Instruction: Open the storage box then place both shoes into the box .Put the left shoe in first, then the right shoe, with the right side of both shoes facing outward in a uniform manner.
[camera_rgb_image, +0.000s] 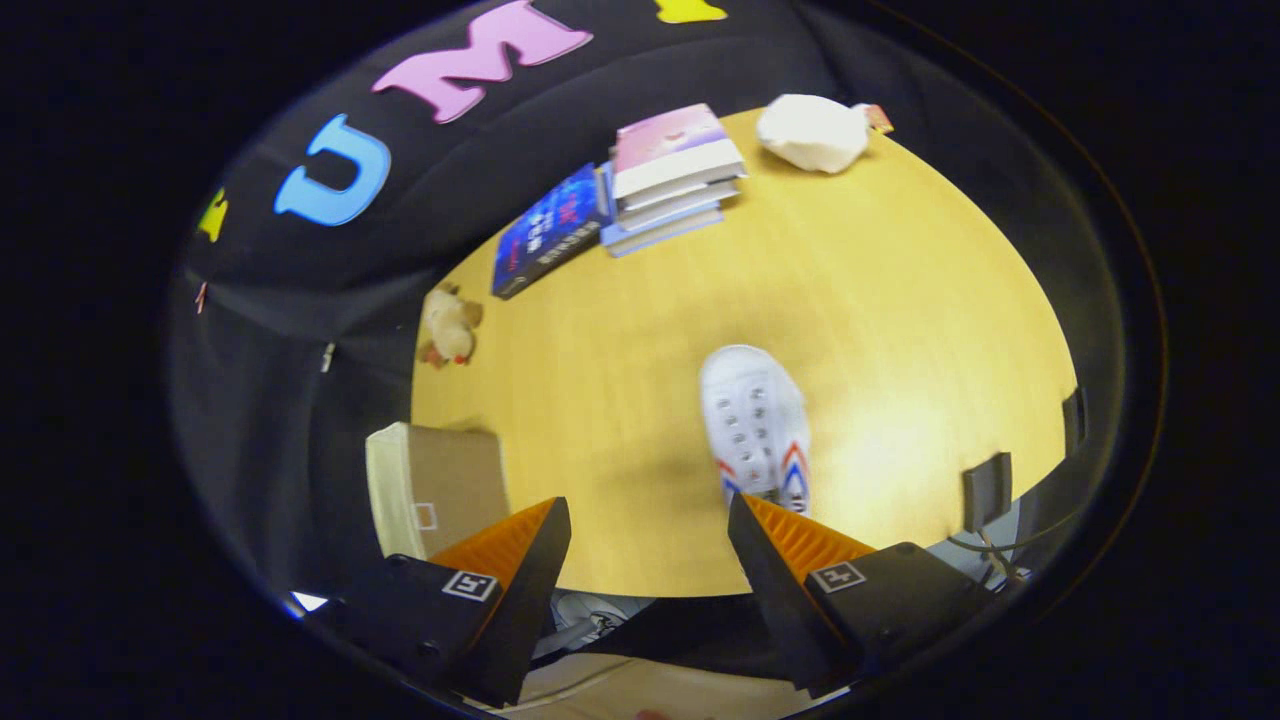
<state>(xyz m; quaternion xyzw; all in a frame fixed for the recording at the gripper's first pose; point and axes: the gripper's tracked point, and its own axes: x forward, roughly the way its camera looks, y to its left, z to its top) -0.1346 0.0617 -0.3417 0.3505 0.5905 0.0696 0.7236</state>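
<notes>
Gripper view, looking down on a round yellow wooden table (900, 300) from above. Far left, on the table's edge beside the booth's black cloth wall, a small plush toy (449, 326), tan with a red spot at its base; details too small to tell. Below it and just ahead of the left finger, a tan cardboard storage box (440, 485) stands at the table's edge, pale side panel facing left; whether the lid is open or closed I cannot tell from this angle. Further back, a dark blue book (550, 232) lies flat, tilted, touching a stack of books (672, 180) just to its right; the top book of the stack has a pink and white cover. Centre of the table, a white sneaker (755, 425) with red and blue stripes near the heel lies sole down, toe pointing away, heel end just ahead of the right finger and partly covered by its tip. Which shoe of the pair it is I cannot tell. Gripper (650, 535): fingers spread wide, nothing between them, bare table in the gap; neither finger presses on the sneaker. Back right, a crumpled white bag (812, 132) sits near the table's far edge. Far right, two dark small brackets (987, 490) stand at the table rim with cables below.
</notes>
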